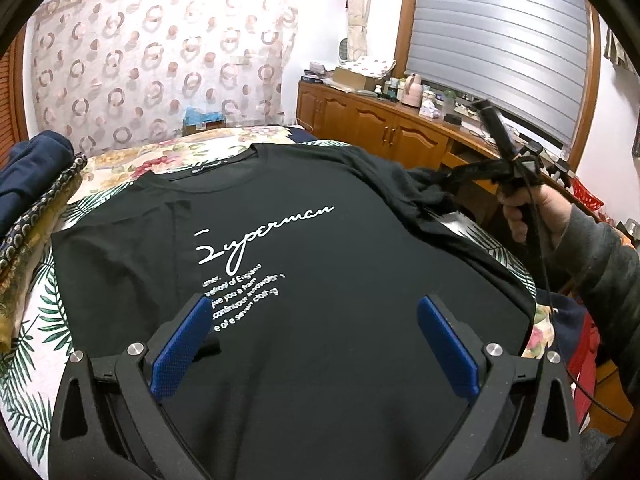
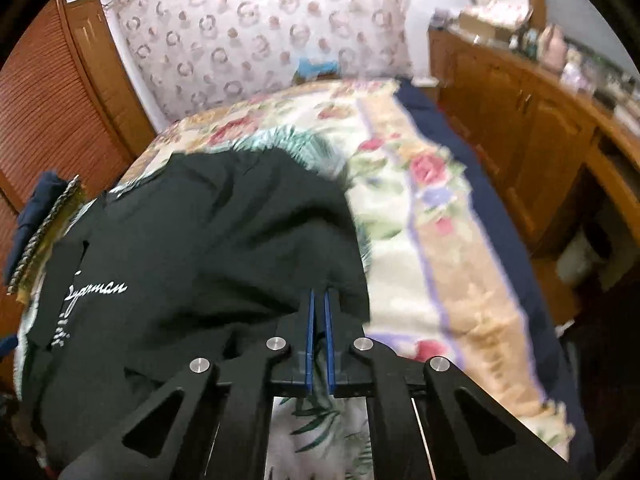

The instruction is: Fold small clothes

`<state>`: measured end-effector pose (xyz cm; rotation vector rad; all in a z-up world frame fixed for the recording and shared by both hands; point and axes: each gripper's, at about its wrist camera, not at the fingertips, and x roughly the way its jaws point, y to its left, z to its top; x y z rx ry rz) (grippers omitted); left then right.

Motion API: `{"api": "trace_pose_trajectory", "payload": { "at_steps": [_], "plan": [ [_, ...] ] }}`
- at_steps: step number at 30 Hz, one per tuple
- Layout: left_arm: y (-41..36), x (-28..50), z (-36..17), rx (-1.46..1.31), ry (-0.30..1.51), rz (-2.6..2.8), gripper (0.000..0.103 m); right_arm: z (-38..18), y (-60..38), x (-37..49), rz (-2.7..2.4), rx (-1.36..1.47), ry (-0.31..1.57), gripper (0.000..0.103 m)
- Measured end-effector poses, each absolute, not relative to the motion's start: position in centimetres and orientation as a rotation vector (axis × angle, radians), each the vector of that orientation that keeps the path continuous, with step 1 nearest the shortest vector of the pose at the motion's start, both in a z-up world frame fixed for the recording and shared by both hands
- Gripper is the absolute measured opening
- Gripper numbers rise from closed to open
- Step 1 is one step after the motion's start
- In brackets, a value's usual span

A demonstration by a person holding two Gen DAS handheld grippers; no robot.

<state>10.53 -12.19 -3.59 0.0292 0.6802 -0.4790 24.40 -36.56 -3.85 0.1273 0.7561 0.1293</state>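
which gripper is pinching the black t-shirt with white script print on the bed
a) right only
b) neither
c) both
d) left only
a: the right gripper has its blue pads closed on an edge of the black t-shirt, while the left gripper stands open above the cloth with nothing between its pads.

- The T-shirt (image 1: 340, 248) is black with white writing, in the middle of the frame.
- The bedspread (image 2: 420, 200) has red roses and green leaves on cream.
- The curtain (image 1: 160, 60), upper left, is white with pink and brown rings.
- The cupboards (image 1: 380, 128), right, are brown wood.
- The pads (image 1: 182, 346) on the left gripper (image 1: 314, 346) are blue.
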Motion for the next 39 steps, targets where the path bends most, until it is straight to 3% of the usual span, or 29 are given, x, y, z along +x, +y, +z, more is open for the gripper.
{"api": "trace_pose_trajectory", "payload": {
  "at_steps": [9, 16, 17, 20, 21, 35, 37, 39],
  "plan": [
    [-11.0, 10.4, -3.4, 0.009, 0.670, -0.458, 0.103, 1.0, -34.4, 21.7, 0.139, 0.047, 0.581, 0.004],
    [-9.9, 10.6, -3.4, -0.015, 0.669, -0.435, 0.103, 3.9, -25.7, 18.6, 0.387, -0.035, 0.482, 0.004],
    [-9.7, 10.7, -3.5, -0.017, 0.671, -0.433, 0.103, 4.1, -24.4, 18.1, 0.423, -0.050, 0.472, 0.010],
    [-9.6, 10.6, -3.5, -0.018, 0.672, -0.431, 0.103, 3.7, -22.1, 17.5, 0.439, -0.110, 0.469, 0.050],
    [-9.5, 10.5, -3.5, -0.018, 0.671, -0.431, 0.103, 3.3, -22.1, 17.4, 0.440, -0.114, 0.470, 0.051],
    [-8.6, 11.0, -4.1, -0.037, 0.684, -0.414, 0.103, -4.4, -23.6, 19.1, 0.352, -0.095, 0.728, 0.051],
    [-8.5, 11.0, -4.2, -0.038, 0.685, -0.410, 0.103, -4.2, -23.1, 20.6, 0.327, -0.100, 0.764, 0.046],
    [-8.4, 11.0, -4.2, -0.039, 0.685, -0.408, 0.103, -4.1, -22.5, 21.4, 0.325, -0.114, 0.786, 0.029]
  ]
}}
